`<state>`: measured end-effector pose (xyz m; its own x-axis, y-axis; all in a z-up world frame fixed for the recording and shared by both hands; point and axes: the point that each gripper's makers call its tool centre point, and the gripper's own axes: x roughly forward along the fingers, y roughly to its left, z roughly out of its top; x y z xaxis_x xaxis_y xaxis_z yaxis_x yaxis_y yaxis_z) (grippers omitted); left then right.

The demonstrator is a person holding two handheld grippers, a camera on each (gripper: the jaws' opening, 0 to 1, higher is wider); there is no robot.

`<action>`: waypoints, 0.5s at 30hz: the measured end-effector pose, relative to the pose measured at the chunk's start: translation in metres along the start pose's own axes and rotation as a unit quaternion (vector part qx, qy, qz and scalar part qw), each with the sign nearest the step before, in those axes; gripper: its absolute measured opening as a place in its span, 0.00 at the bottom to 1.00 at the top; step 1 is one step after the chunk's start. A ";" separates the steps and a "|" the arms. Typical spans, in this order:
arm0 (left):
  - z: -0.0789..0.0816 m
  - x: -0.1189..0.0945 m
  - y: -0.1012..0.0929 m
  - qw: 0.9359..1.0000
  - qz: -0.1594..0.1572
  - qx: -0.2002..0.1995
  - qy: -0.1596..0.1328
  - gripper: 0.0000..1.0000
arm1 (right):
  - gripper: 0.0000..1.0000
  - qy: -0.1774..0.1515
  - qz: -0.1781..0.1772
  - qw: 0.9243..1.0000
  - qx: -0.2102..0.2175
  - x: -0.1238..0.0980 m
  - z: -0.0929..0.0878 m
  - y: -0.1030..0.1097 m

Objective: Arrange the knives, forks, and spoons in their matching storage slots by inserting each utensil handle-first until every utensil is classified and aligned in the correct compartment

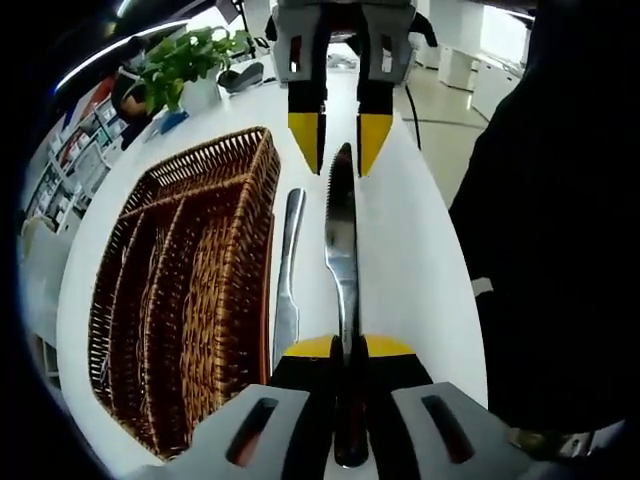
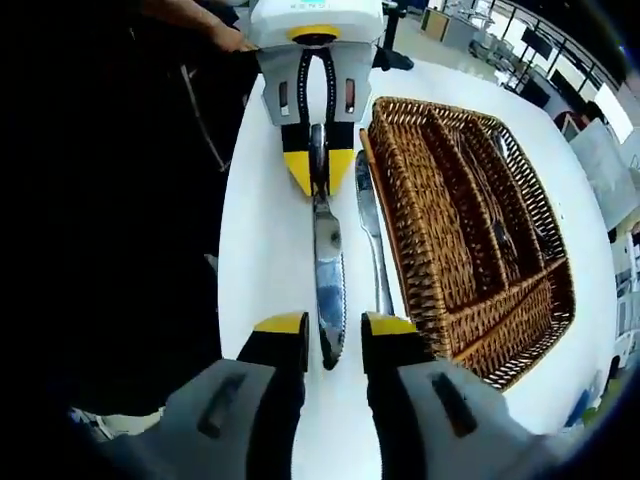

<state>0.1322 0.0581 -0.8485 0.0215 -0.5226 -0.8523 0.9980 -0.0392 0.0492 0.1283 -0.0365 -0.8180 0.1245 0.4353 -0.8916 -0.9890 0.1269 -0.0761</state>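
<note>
The left gripper (image 1: 340,348) clamps a knife (image 1: 342,235) by its handle; the right gripper (image 2: 335,335) stands open around its tip. Beside the wicker tray (image 1: 185,300) on the white surface (image 1: 410,260) lies another knife (image 1: 288,280); a potted plant (image 1: 185,60) stands beyond.

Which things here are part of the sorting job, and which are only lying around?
Part of the job:
- knife, held at its handle by the left gripper
- right gripper, jaws open around the blade tip
- second knife on the table
- wicker tray

Lying about:
- potted plant
</note>
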 end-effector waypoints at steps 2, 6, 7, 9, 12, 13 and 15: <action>-0.001 0.000 0.000 1.000 0.001 0.003 0.003 0.06 | 0.28 -0.014 -0.007 1.000 0.009 -0.003 0.001 -0.001; -0.002 -0.003 -0.002 1.000 -0.002 0.009 0.011 0.06 | 0.38 -0.043 -0.027 0.998 0.024 -0.012 0.007 -0.005; -0.001 -0.004 -0.002 1.000 -0.003 0.009 0.012 0.06 | 0.42 -0.049 -0.032 0.998 0.030 -0.014 0.008 -0.006; -0.001 -0.005 -0.002 1.000 -0.004 0.010 0.015 0.06 | 0.52 -0.066 -0.040 0.996 0.043 -0.019 0.011 -0.008; 0.002 -0.008 0.001 1.000 -0.002 0.011 0.016 0.06 | 0.64 -0.092 -0.056 0.992 0.068 -0.028 0.016 -0.011; 0.003 -0.009 0.003 1.000 -0.001 0.011 0.015 0.06 | 0.66 -0.104 -0.063 0.990 0.074 -0.033 0.018 -0.011; 0.006 -0.011 0.005 1.000 0.000 0.010 0.014 0.06 | 0.71 -0.111 -0.076 0.988 0.080 -0.039 0.018 -0.013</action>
<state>0.1363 0.0591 -0.8356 0.0240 -0.4985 -0.8666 0.9966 -0.0564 0.0601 0.1377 -0.0392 -0.7745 0.3023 0.5831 -0.7541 -0.9346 0.3369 -0.1142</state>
